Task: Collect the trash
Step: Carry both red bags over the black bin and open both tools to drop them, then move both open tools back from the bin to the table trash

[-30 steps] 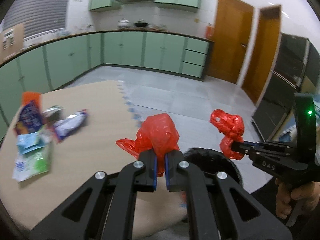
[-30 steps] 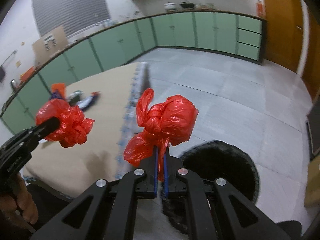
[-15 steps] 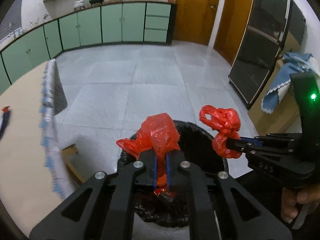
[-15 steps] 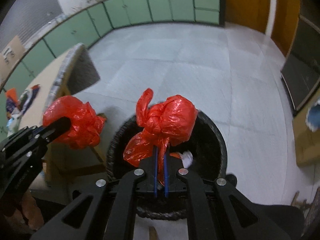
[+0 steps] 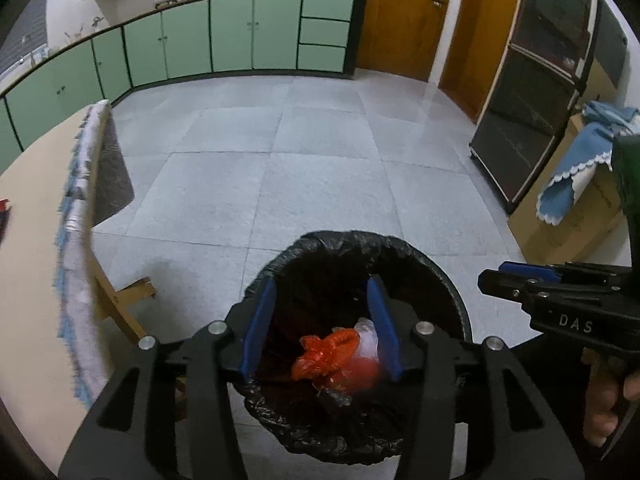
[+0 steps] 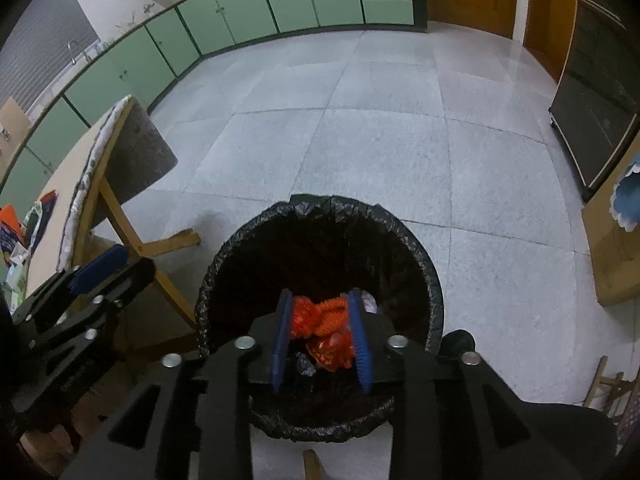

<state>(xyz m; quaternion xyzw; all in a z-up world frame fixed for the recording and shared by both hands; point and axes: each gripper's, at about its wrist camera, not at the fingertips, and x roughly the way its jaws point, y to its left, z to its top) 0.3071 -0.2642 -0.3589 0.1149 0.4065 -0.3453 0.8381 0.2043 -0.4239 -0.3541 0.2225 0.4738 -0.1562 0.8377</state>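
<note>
In black bin (image 5: 436, 268), red bags (image 5: 332, 356) crumpled crosswise

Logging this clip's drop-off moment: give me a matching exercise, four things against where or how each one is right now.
Things:
1. red bags
2. left gripper
3. blue cloth
4. wrappers

Places or states:
A. on the table at far left
B. draped over a cardboard box
C. lying inside the black-lined bin
D. open and empty above the bin

Pairs: 1-C, 2-D, 3-B, 4-A
</note>
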